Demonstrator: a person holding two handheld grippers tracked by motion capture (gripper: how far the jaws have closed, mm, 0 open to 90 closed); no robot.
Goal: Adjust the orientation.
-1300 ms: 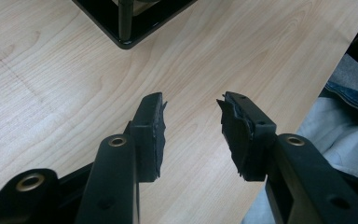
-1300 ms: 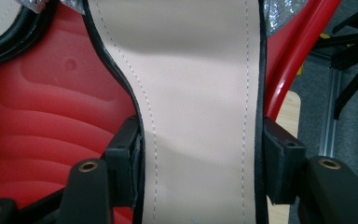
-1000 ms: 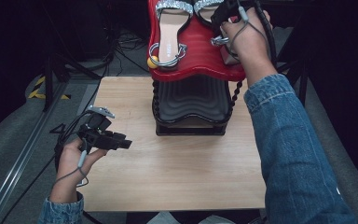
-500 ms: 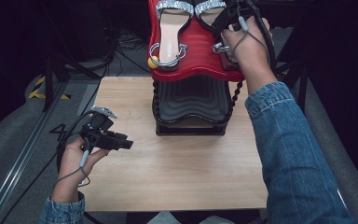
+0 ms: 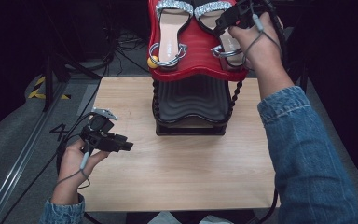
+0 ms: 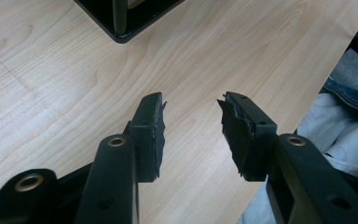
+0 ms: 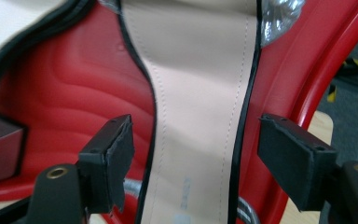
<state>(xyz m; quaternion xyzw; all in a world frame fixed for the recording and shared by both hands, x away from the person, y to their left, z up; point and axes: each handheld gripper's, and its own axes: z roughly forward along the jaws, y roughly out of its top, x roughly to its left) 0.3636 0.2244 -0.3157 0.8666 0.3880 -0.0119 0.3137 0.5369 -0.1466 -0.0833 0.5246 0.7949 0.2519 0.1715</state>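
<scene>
dark floor and loose cables surround the wooden table [image 5: 177,177], and a black rack [image 5: 191,109] stands at its far edge with a red tray [image 5: 198,51] on top. two sandals lie side by side on that tray, toes away from you: the left sandal [image 5: 170,32] untouched, the right sandal [image 5: 223,35] under your reaching hand. your right gripper [image 7: 196,163] hangs over the right sandal with its jaws spread wide, one on either side of the beige insole's narrow waist, not yet touching its black edges. your left gripper [image 6: 191,135] idles low near the table's left edge, jaws apart with nothing between them, pointing across bare wood toward the rack's foot. you look to be at the approach step of picking up the right sandal, with the grasp itself not made. next you likely need to lower the right gripper until both pads sit beside the sole's edges, keep it centred so neither pad catches the tray's raised red rim, then squeeze firmly across the waist before lifting straight up clear of the tray.
</scene>
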